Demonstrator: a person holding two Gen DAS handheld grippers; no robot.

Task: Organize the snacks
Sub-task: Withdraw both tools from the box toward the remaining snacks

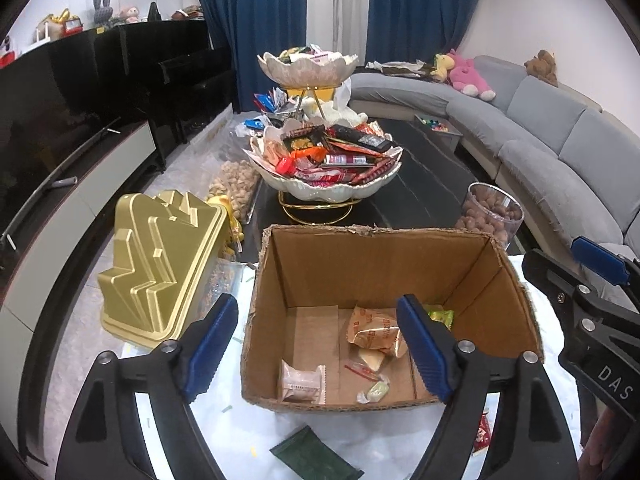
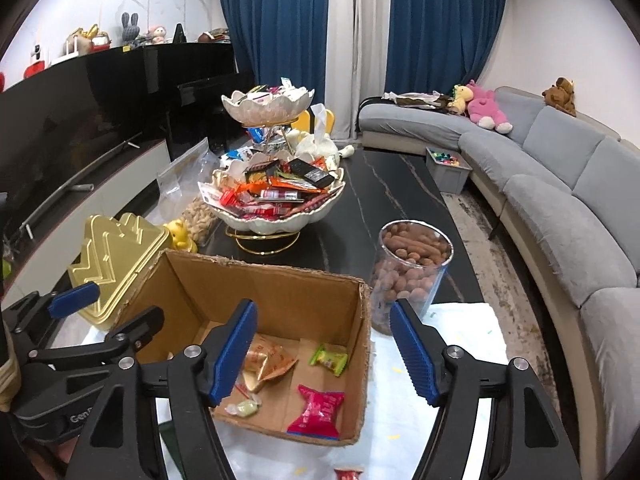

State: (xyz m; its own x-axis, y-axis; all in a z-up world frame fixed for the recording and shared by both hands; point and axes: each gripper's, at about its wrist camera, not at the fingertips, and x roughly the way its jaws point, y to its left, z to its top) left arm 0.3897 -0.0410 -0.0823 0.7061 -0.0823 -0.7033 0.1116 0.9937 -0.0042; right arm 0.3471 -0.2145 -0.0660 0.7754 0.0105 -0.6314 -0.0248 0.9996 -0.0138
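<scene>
An open cardboard box stands on the white-covered table end. In it lie several wrapped snacks: orange packets, a pink-white packet, a green candy, a red packet. My left gripper is open and empty, held over the box's near side. My right gripper is open and empty above the box's right part. A dark green packet lies on the table in front of the box. A red packet lies near the bottom edge.
A two-tier shell-shaped dish piled with snacks stands behind the box. A gold ridged tin is at the left. A clear jar of nuts is at the right. A bag of peanuts lies behind the tin. A grey sofa runs along the right.
</scene>
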